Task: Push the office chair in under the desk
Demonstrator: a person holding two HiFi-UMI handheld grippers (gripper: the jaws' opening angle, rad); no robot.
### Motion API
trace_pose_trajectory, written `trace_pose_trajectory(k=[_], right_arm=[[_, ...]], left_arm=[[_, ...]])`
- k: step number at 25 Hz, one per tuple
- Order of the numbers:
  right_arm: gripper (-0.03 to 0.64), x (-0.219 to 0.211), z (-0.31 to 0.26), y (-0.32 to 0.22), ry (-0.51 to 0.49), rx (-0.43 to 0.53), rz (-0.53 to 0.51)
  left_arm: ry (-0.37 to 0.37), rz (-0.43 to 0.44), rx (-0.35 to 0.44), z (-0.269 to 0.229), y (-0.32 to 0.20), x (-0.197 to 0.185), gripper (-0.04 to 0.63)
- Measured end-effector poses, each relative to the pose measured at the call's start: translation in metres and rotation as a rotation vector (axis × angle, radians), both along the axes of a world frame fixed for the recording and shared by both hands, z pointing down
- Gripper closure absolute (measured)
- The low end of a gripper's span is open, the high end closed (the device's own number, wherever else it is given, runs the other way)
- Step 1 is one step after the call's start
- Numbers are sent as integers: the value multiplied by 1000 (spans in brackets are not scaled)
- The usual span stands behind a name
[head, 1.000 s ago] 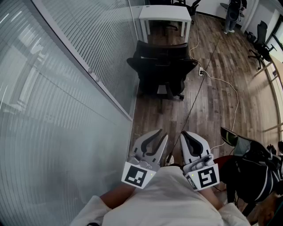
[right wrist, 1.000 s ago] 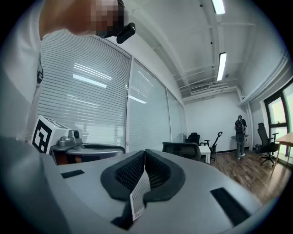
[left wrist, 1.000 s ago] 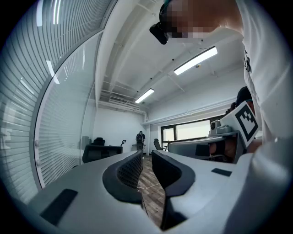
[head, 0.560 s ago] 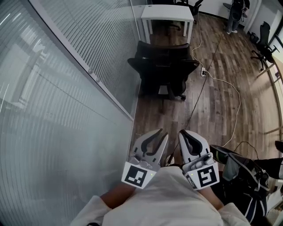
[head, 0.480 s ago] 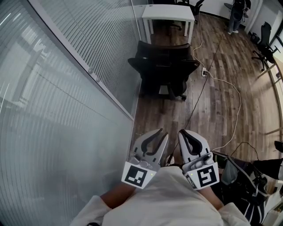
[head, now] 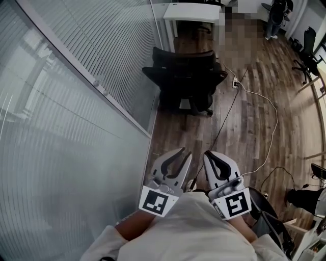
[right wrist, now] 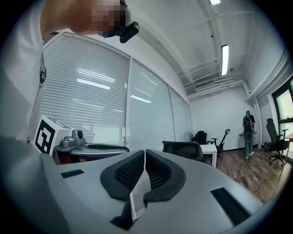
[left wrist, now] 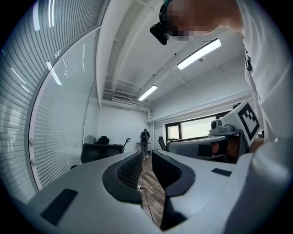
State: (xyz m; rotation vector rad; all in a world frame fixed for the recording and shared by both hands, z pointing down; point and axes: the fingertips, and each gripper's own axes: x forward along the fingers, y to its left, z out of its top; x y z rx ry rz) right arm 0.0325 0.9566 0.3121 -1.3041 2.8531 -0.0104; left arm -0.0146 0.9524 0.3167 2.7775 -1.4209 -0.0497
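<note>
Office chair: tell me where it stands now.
Head view, upper centre: the office chair stands on the wood floor, glass partition at its left, white desk just beyond it.

The black office chair (head: pixel 186 76) stands upper centre, below the white desk (head: pixel 192 11) at the top edge, with the left gripper (head: pixel 179 155) and right gripper (head: pixel 214 156) side by side at lower centre.

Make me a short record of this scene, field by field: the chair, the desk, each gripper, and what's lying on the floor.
chair: black office chair out on the wood floor, beside the glass wall
desk: white desk beyond the chair, chair not under it
left gripper: jaws slightly apart, nothing between them
right gripper: jaws together, empty
contact: neither gripper touches the chair
floor: white cable running past the chair's right side
</note>
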Motion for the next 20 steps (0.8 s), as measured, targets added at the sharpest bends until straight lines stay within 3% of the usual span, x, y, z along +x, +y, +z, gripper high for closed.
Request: trace_pose_trajectory(k=[8, 20], right_arm=[[584, 26, 13, -17, 12, -8, -1], [584, 20, 18, -72, 19, -12, 7]], left_arm=[[-8, -7, -7, 10, -15, 25, 509], [-20, 9, -19, 16, -66, 19, 510]])
